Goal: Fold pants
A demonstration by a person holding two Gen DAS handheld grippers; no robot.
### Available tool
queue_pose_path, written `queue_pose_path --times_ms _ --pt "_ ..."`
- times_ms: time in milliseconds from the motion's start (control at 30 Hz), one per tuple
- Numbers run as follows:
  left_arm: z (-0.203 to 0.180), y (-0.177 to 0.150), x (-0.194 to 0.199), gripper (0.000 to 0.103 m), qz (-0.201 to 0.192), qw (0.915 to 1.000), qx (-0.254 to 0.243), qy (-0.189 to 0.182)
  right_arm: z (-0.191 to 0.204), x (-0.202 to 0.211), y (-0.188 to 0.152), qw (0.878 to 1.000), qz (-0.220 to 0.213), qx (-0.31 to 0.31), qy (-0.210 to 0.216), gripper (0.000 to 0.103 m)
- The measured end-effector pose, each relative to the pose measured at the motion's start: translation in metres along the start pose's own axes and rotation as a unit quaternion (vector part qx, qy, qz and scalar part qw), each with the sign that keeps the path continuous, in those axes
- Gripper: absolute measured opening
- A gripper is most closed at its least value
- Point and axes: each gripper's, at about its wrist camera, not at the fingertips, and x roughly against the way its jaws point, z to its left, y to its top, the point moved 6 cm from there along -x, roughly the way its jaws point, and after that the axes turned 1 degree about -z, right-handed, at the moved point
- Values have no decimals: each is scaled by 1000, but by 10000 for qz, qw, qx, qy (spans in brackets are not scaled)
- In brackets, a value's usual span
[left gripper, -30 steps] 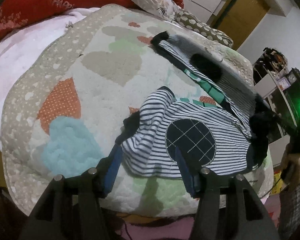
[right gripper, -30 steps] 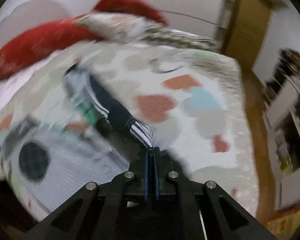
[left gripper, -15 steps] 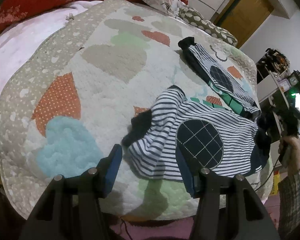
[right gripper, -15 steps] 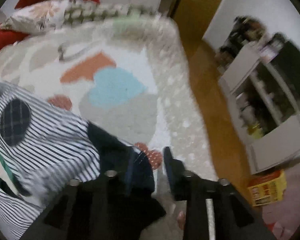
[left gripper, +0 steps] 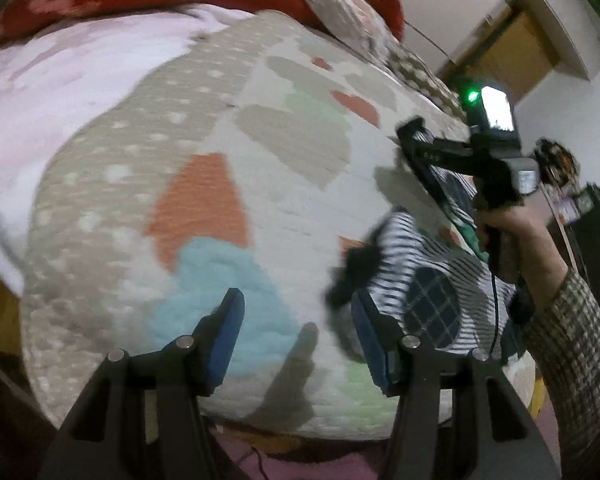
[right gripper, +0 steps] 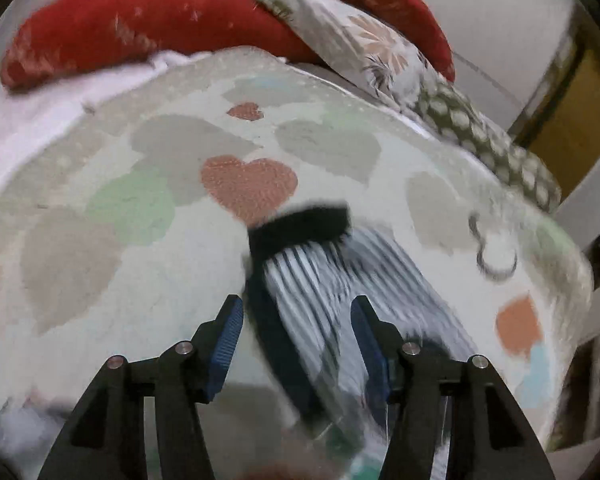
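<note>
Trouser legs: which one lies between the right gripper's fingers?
The far leg, ending in the black cuff near the pink heart; the other leg lies nearer the left gripper.

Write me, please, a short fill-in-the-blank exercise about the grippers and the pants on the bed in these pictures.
1. The pants are white with dark ____.
2. The right gripper has its jaws ____ around the pant leg.
3. The left gripper holds ____.
4. The leg's dark cuff lies next to a red ____ on the quilt.

Missing words: stripes; open; nothing; heart
</note>
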Motion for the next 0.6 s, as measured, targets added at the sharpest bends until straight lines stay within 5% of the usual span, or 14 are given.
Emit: queue_pose_path --times_ms 33,67,100,233,367,433,500,533,600 --pt "8 0 2 56 -24 10000 76 19 3 -13 6 9997 70 84 -221 57" --pt "17 0 4 56 -42 9998 182 37 6 -21 7 9995 180 41 -246 23" --pt "23 -1 4 56 -49 9997 255 40 6 -28 8 9994 300 -140 -53 8" --pt "38 -2 2 56 -21 9988 479 -70 2 -19 14 9945 267 -797 624 8" --pt "32 -4 3 56 -55 9992 386 -65 30 16 15 9875 106 -762 1376 11" --pt "29 -7 4 56 -15 9992 370 -115 52 25 16 9882 170 -450 1453 20" --pt "28 -9 7 56 -38 9993 358 -94 66 35 16 9952 190 -65 954 41" --pt "29 -9 9 56 -71 9993 358 -59 76 51 15 9974 44 134 712 43" --pt "32 -9 12 56 -110 9991 401 -37 98 77 10 9924 -65 369 1174 50"
